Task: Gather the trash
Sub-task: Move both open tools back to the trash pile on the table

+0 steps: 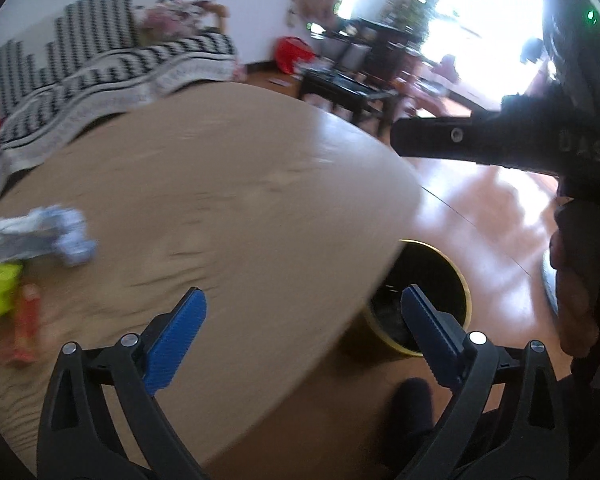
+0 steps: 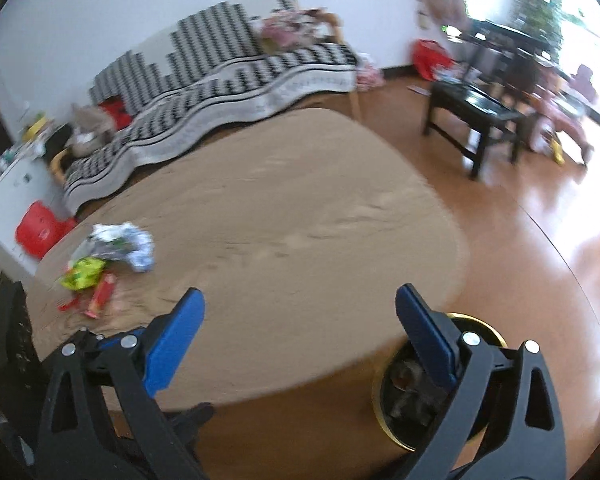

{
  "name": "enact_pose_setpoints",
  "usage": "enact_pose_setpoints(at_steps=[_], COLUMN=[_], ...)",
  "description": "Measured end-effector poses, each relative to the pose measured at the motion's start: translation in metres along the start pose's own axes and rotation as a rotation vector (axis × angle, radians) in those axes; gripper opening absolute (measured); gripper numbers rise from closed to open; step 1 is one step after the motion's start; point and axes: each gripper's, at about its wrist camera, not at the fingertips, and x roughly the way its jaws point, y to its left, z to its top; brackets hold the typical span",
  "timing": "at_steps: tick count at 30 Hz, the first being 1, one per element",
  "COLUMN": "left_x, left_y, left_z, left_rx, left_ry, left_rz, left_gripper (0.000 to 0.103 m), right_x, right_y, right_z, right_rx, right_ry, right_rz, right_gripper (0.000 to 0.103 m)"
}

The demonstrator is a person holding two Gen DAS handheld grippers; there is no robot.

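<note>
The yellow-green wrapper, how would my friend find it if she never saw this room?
Start at the big tan rug in front of the zigzag sofa. On its left side lies a small heap of trash; the yellow-green wrapper sits between a crumpled white-and-blue wrapper and a red wrapper. It's the only neon-bright piece.

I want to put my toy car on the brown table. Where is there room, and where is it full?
The round tan wooden table is bare across its middle and its far side towards the black-and-white patterned sofa. It is crowded only at the left edge: a crumpled white-and-blue wrapper, a yellow-green packet and a red wrapper lie together there.
</note>
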Motion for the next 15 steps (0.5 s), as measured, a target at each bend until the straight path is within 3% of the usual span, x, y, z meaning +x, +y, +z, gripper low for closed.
enact_pose_setpoints(at_steps=[10,15], left_x=[-0.086,-0.113], left_y=[0.153,0.221], left_z=[-0.051,-0.073], left_rx=[-0.183,-0.305], left_ry=[-0.066,-0.078], left_rz=[0.217,0.307], left_gripper=[0.095,0.095], right_x=[0.055,0.088], right_y=[0.138,0.171], right_z=[0.011,0.009], right_rx=[-0.180,-0.203], right_ry=[0.014,0.052], right_rz=[0.134,0.172], right_gripper=[0.093,0.093])
